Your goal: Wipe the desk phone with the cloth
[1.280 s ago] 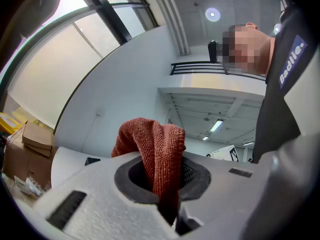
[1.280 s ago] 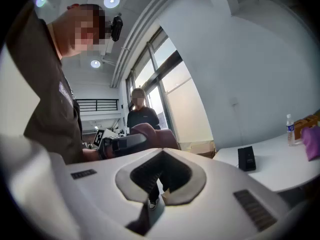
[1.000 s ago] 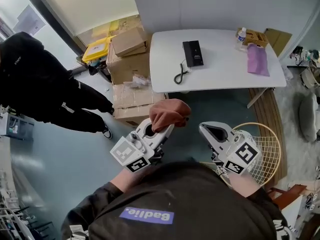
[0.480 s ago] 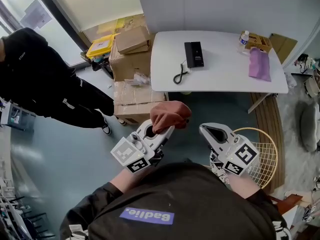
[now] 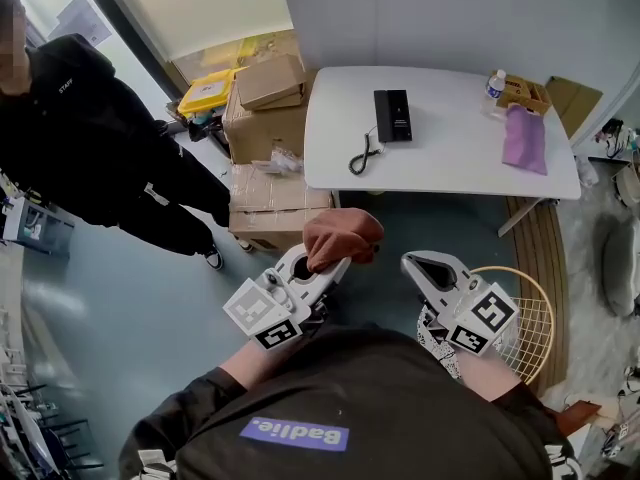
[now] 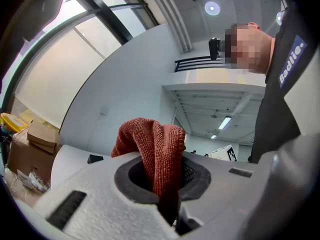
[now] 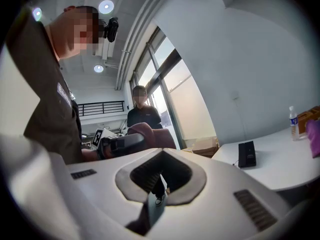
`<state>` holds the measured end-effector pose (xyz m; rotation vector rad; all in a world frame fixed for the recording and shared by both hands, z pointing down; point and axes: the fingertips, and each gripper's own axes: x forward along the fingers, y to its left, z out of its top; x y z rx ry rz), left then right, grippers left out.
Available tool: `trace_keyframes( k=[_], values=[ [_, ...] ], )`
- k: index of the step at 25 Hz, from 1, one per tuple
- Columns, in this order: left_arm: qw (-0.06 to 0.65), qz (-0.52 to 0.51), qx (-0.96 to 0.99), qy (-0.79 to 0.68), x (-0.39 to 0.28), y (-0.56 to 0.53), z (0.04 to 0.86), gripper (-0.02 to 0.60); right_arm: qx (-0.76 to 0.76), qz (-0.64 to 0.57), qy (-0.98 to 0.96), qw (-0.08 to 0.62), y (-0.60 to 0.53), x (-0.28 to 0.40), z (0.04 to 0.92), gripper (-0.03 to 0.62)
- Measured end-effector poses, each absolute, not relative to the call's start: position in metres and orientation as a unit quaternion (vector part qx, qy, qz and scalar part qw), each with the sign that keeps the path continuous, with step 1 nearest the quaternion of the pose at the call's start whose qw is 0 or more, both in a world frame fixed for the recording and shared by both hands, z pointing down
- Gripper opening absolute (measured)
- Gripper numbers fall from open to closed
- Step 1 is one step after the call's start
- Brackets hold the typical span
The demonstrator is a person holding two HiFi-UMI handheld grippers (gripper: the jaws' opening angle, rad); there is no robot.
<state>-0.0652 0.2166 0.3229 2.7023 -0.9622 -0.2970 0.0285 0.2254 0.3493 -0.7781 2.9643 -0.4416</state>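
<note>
A black desk phone (image 5: 392, 114) with a coiled cord lies on the white table (image 5: 440, 158), far ahead of me; it also shows small in the right gripper view (image 7: 247, 154) and in the left gripper view (image 6: 95, 159). My left gripper (image 5: 318, 260) is shut on a rust-red cloth (image 5: 342, 237), which bunches above the jaws (image 6: 152, 151). My right gripper (image 5: 428, 268) is shut with nothing in it. Both are held close to my body, well short of the table.
Cardboard boxes (image 5: 268, 118) and a yellow case (image 5: 206, 92) stack left of the table. A purple cloth (image 5: 525, 138), a bottle (image 5: 497, 84) and a small box sit at the table's right end. A person in black (image 5: 95, 158) stands at left. A wire basket (image 5: 525, 303) is by my right.
The view has shifted slightly toward the table. Both grippers keep their pose, and the cloth stays in the left one.
</note>
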Motion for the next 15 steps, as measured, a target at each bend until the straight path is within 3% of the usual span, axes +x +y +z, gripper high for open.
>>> trace_keyframes(
  k=[15],
  values=[
    [0.133,-0.107,0.941,-0.293,-0.099,0.078,0.327,0.032,-0.287,-0.143,0.947,0.007,0.100,-0.009,0.351,0.028]
  ],
)
